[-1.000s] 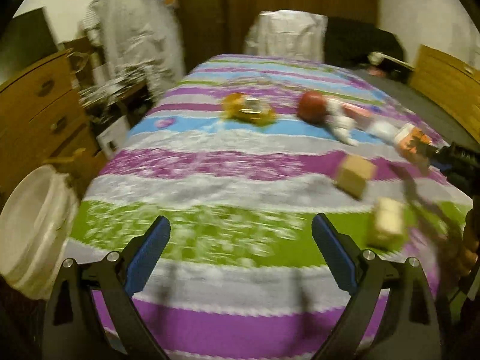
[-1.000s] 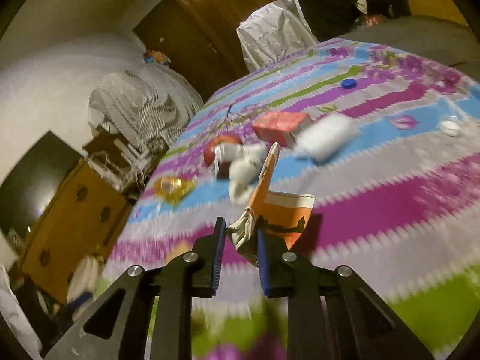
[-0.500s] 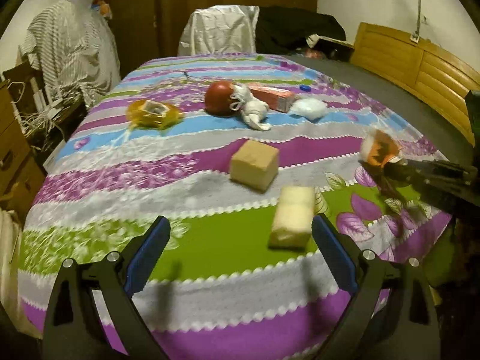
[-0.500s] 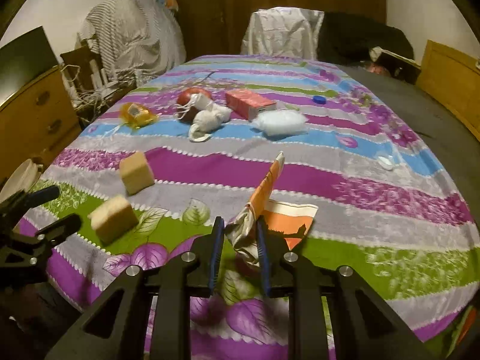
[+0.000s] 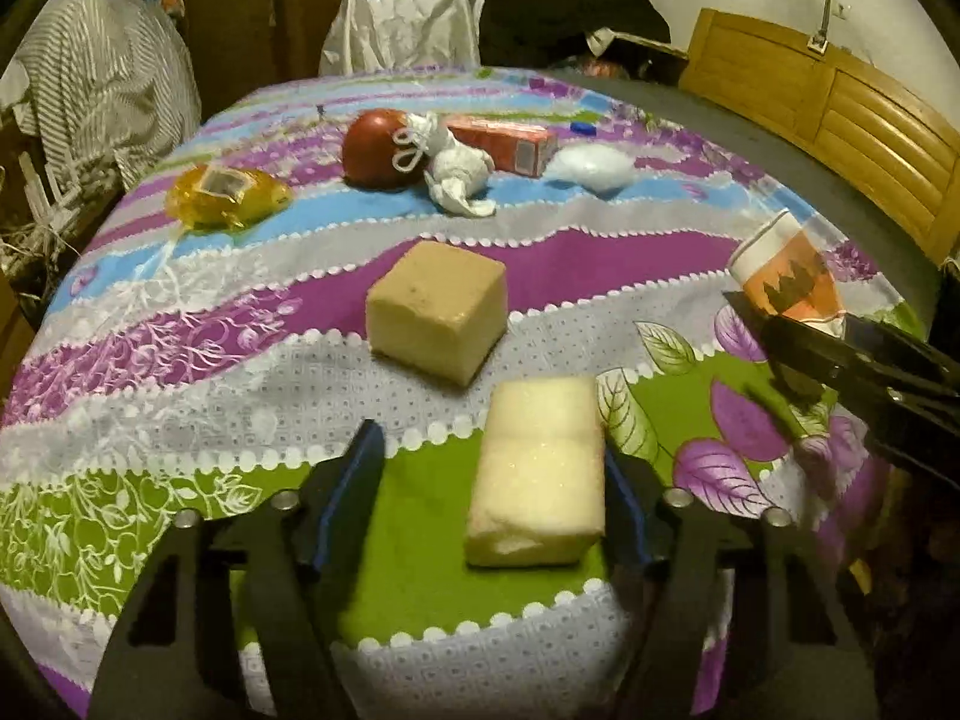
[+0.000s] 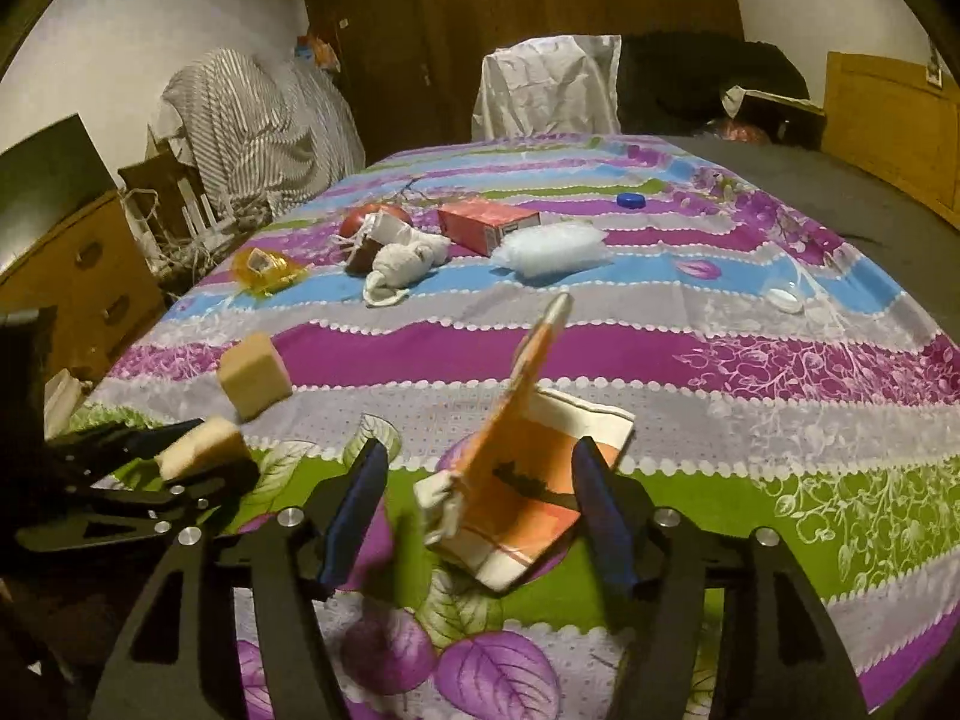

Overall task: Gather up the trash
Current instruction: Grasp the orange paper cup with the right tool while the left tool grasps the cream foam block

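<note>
A pale foam block (image 5: 540, 474) lies on the striped bedspread (image 5: 180, 360). My left gripper (image 5: 486, 450) is closing around it. The right finger is against its side, while the left finger stands well clear. In the right wrist view that gripper (image 6: 150, 480) and the block (image 6: 204, 450) appear at the left. My right gripper (image 6: 480, 450) is opening. A crushed orange paper cup (image 6: 516, 480) stands loose between its fingers, also visible as the cup (image 5: 786, 276) in the left wrist view. A tan foam block (image 5: 438, 312) sits just beyond.
Farther up the bed lie a yellow wrapper (image 5: 225, 195), a red ball (image 5: 375, 147), a white crumpled cloth (image 5: 459, 174), a red carton (image 5: 504, 141) and a clear bag (image 5: 591, 168). A blue cap (image 6: 630, 200) and a clear lid (image 6: 786, 294) lie to the right. A wooden dresser (image 6: 90, 288) stands on the left.
My left gripper came forward and down over the pale block and its jaws narrowed around it. The right gripper's jaws, shut on the paper cup before, have spread apart.
</note>
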Available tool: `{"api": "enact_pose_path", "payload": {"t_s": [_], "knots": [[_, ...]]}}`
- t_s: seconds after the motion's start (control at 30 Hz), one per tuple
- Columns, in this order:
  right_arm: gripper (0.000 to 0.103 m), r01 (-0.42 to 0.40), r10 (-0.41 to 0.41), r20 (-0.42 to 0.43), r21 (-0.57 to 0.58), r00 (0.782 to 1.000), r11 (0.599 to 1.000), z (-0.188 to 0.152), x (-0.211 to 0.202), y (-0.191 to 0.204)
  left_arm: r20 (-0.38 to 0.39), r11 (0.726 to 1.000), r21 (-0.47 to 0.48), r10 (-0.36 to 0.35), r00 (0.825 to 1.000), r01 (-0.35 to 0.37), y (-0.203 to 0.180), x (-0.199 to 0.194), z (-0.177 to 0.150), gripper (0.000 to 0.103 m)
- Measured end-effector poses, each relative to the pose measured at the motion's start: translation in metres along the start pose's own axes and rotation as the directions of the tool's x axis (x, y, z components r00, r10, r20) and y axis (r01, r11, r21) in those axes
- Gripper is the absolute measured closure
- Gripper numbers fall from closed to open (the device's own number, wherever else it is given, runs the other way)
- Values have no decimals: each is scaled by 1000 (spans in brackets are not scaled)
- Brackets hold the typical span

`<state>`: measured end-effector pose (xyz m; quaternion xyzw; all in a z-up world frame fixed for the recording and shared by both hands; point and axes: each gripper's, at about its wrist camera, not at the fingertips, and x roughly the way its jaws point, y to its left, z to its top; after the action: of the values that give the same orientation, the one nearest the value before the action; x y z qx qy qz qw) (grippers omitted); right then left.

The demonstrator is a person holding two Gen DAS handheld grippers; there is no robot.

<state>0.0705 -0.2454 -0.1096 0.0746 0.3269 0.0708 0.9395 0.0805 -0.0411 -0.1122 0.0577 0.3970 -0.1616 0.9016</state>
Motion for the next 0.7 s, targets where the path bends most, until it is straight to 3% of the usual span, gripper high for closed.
{"api": "enact_pose_path", "payload": {"t_s": [0.1,0.17,0.33,0.43,0.7], "knots": [[42,-8,8,2,6,1000,1000,-1,1,1,16,1000,26,7,1000,-7,-6,-2,-2,56],[55,19,-19,-1,12,1000,1000,-3,5,0,25,999,33,16,1000,-16,-9,-2,-4,60],[68,-4,1,27,106,1000,994,-10,3,-11,33,999,35,26,999,-27,-11,-5,-6,73],[76,2,-7,40,121,999,993,-11,-2,-8,28,999,14,39,999,-40,-8,-10,-7,74],[77,-83,79,37,117,996,990,3,-18,20,60,989,-103,111,992,-104,24,-53,-6,74]]}}
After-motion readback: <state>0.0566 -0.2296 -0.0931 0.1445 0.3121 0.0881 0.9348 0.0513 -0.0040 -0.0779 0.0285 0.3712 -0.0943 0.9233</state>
